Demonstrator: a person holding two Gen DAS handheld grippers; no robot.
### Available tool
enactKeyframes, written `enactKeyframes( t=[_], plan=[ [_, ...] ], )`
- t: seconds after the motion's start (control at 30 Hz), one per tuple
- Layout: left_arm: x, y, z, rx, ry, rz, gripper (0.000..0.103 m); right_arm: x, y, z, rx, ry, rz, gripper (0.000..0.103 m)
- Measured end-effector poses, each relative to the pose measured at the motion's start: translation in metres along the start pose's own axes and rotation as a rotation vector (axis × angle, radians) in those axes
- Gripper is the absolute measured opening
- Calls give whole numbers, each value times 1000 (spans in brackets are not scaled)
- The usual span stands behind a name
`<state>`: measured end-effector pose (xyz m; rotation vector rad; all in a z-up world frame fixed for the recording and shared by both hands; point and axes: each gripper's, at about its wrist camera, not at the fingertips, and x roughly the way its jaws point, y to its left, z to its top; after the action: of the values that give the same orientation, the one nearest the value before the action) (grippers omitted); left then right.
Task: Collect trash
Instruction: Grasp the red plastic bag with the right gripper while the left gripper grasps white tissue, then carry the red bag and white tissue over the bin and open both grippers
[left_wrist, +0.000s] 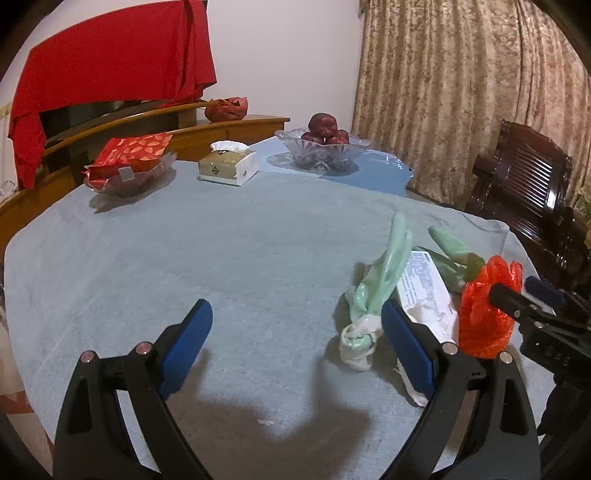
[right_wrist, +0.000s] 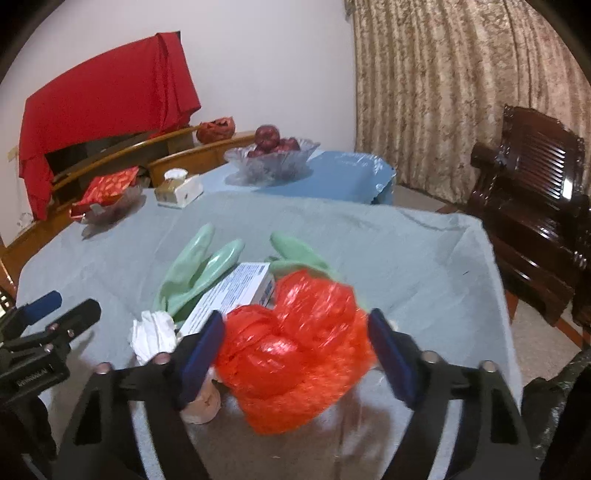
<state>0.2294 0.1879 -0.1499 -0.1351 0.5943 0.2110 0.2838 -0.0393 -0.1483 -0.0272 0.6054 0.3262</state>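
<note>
Right gripper (right_wrist: 295, 350) jaws straddle the red bag (right_wrist: 291, 350), unclenched; squeeze mid-bundle. Left gripper (left_wrist: 295, 332), nine o'clock, released.

On the table: two glass bowls (left_wrist: 318, 146) (left_wrist: 127, 177), one tissue box (left_wrist: 229, 166), one red plastic bag (right_wrist: 295, 347), one printed carton (right_wrist: 231, 295), two green gloves (right_wrist: 195, 269) (right_wrist: 295, 251).

Both the left gripper (left_wrist: 297, 347) and the right gripper (right_wrist: 297, 354) are matte black plastic frames with triangular cut-outs, round silvery pivot pins (two per side) and flat blue fingertip pads.
</note>
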Motion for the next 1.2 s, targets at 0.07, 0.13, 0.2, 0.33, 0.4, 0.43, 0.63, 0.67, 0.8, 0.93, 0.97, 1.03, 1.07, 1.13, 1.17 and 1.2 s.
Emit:
enactKeyframes(
  t=[0.07,0.13,0.2,0.33,0.4,0.43,0.63,0.67,0.8,0.93,0.97,1.03,1.07,1.13,1.17,1.2],
  plan=[
    [1,1,1,-2,3,-3,90,3,0,-1,8,20,45,49],
    [1,0,1,-1,4,-7,90,3,1,-3,14,29,83,41],
    [0,-3,0,3,4,-14,90,-1,2,-2,3,19,100,26],
    [-3,-14,-3,14,7,-40,90,-14,-1,0,21,8,152,10],
    [-5,-21,-5,19,10,-51,90,-22,-4,-2,29,1,163,7],
    [-6,-25,-6,23,11,-57,90,-26,-6,-2,33,-3,167,7],
    [-4,-44,-11,47,38,-92,86,-54,-24,-10,61,-29,155,6],
    [-2,-47,-12,51,43,-95,85,-57,-28,-12,66,-27,149,6],
    [4,-57,-17,52,67,-110,83,-62,-40,-20,74,-8,117,6],
    [15,-67,-25,52,118,-117,76,-61,-49,-27,81,16,93,6],
    [18,-68,-26,50,126,-119,73,-60,-50,-28,81,17,91,6],
    [21,-71,-28,48,142,-128,70,-60,-51,-30,78,19,87,7],
    [23,-72,-29,48,147,-131,65,-60,-51,-30,77,19,86,7],
    [25,-75,-30,52,159,-147,53,-60,-53,-31,81,18,87,7],
    [26,-77,-30,53,162,-158,40,-59,-53,-31,83,19,87,7],
    [26,-79,-30,59,165,-171,28,-59,-53,-32,83,20,87,7]
  ],
)
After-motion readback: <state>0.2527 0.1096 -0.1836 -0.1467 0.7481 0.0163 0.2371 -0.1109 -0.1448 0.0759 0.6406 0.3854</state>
